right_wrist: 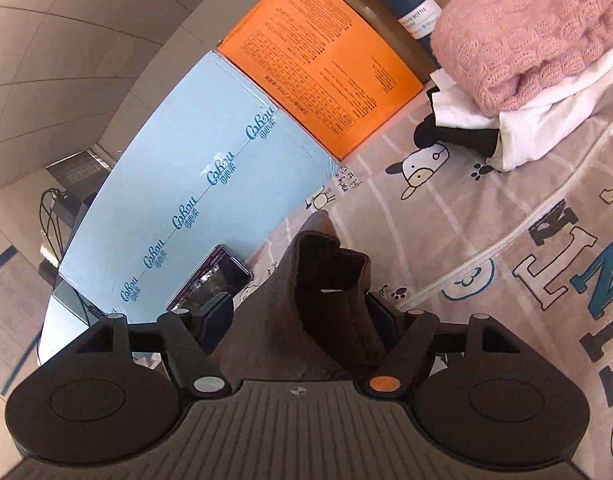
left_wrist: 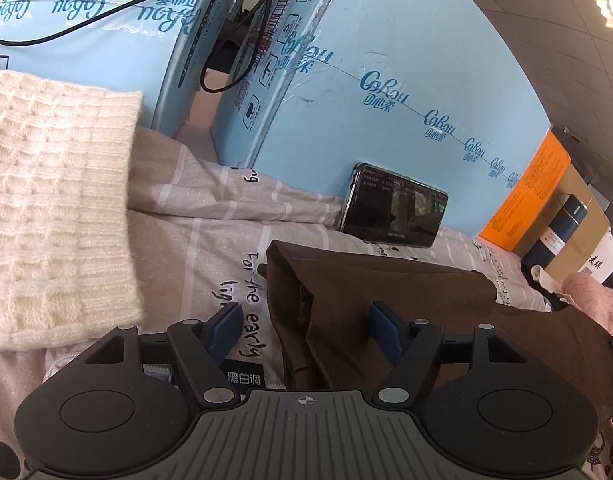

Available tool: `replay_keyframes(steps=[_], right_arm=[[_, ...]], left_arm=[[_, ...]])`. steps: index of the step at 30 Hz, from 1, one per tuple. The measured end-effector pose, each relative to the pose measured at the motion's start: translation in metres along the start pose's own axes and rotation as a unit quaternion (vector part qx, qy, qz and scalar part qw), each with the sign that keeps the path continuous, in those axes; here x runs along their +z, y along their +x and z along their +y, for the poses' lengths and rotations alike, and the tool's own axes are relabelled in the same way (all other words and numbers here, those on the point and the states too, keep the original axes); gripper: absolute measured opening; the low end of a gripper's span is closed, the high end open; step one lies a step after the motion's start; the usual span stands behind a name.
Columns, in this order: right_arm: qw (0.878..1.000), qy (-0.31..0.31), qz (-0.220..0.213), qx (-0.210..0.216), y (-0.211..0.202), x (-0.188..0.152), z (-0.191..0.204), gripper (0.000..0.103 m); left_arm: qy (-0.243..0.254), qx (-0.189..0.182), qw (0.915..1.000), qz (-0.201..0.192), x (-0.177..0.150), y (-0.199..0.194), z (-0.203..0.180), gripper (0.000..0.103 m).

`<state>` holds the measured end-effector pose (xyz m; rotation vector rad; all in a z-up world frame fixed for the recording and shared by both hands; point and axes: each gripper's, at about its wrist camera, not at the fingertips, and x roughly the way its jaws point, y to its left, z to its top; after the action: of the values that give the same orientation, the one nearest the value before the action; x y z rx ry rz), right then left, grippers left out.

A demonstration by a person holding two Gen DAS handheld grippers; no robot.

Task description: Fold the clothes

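Both grippers hang over a printed bedsheet (right_wrist: 466, 208) with a brown garment (left_wrist: 370, 292) beneath them. Left gripper (left_wrist: 306, 330): jaws spread wide, the garment's folded edge lying between the blue pads (left_wrist: 384, 328), with no grip visible. Right gripper (right_wrist: 298, 320): jaws also wide apart, a bunched, raised fold of brown cloth filling the gap; whether either pad presses it, I cannot tell.

In the left wrist view a cream knitted sweater (left_wrist: 54, 208) lies at nine o'clock, a dark phone (left_wrist: 394, 210) leans on a light-blue carton (left_wrist: 386, 80) at twelve to one. In the right wrist view, an orange box (right_wrist: 326, 72) sits at twelve, a folded pink knit (right_wrist: 526, 28) on white cloth (right_wrist: 542, 120) at one to two, beside a dark-blue bottle (right_wrist: 402, 0).
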<state>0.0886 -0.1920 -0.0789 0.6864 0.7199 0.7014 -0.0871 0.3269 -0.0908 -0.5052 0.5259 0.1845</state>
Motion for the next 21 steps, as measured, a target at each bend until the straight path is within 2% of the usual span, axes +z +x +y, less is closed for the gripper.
replay_keyframes(steps=[4,5,6,8,10,11,15,18,21], right_arm=[[0.998,0.039,0.050,0.017,0.025,0.011,-0.019,0.070],[0.998,0.037,0.054,0.014,0.030,0.012,-0.019,0.067],[0.998,0.026,0.055,0.008,0.034,0.013,-0.016,0.059],[0.998,-0.009,0.054,0.001,0.042,0.016,-0.007,0.047],[0.998,-0.045,0.048,-0.008,0.048,0.017,0.002,0.035],[0.997,-0.063,0.043,-0.011,0.050,0.018,0.007,0.029],[0.992,-0.129,0.001,0.006,0.052,0.024,0.029,0.021],[0.984,-0.172,-0.031,0.029,0.051,0.028,0.044,0.018],[0.978,-0.205,-0.046,0.009,0.054,0.031,0.049,0.016]], left_arm=[[0.017,-0.027,0.9994,0.009,0.003,0.013,-0.005,0.066],[0.027,-0.027,0.9992,0.009,0.002,0.015,-0.007,0.058],[0.039,-0.025,0.9989,0.007,0.000,0.014,-0.010,0.054],[0.056,-0.027,0.9981,-0.001,-0.003,0.011,-0.015,0.032],[0.073,-0.033,0.9967,-0.013,-0.005,0.006,-0.020,0.018],[0.090,-0.031,0.9953,-0.019,-0.006,0.002,-0.026,0.015],[0.145,-0.008,0.9882,-0.049,-0.012,-0.009,-0.051,0.007],[0.174,0.007,0.9810,-0.086,-0.004,-0.015,-0.062,0.006],[0.196,0.026,0.9763,-0.089,0.008,-0.008,-0.067,0.006]])
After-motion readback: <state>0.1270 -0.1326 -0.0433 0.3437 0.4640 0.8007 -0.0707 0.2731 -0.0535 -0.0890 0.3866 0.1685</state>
